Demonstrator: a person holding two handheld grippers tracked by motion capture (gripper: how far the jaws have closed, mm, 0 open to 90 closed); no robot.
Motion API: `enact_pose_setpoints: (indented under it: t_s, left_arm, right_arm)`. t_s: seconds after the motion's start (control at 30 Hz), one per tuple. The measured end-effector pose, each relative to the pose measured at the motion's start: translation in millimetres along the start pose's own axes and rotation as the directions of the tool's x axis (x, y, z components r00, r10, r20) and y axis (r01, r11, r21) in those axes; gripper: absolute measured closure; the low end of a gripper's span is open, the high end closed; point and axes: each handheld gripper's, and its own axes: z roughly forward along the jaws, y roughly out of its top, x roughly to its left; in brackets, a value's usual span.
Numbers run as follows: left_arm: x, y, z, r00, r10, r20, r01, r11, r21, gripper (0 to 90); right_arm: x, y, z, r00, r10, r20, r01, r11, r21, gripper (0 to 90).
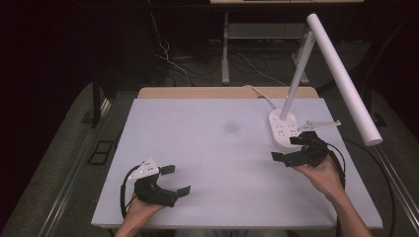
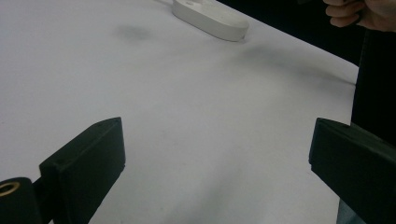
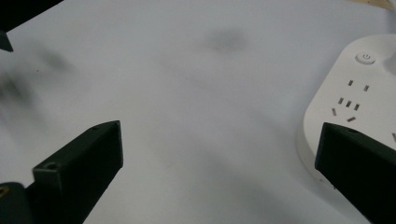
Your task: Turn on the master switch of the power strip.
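My right gripper [image 1: 289, 148] sits just beside the near end of the white power strip [image 1: 282, 129], jaws spread wide and holding nothing; in the right gripper view one black jaw overlaps the strip's [image 3: 355, 93] edge, but I can't tell if it's touching or just in front of it. The strip lies flat on the white table [image 1: 207, 148] at the right rear, with the white desk lamp [image 1: 341, 74] rising from its far end (lamp stem seems to stand on the strip itself, hard to be sure at this resolution). My left gripper [image 1: 174, 180] rests low near the front left edge, well apart from everything, jaws also apart and empty; its own view shows the strip [image 2: 212, 19] far off. Risks as I judge them: closing the right jaws on the rounded end could make the strip slide or pivot, since it's smooth and only one jaw is alongside it. Any shove could rock the lamp, whose long head overhangs the right side. Trailing cable from the right gripper could also snag the strip.
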Motion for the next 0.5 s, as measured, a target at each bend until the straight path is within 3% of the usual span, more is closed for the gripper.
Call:
enact_pose_setpoints:
  t_s: [0.5]
  left_arm:
    - [1.3, 1.0, 0.2, 1.0, 0.002, -0.004, -0.002, 1.0, -0.006, 2.6]
  right_arm:
    - [-11.0, 15.7, 9.9, 0.9998, 0.013, 0.014, -0.013, 1.0, 0.006, 0.4]
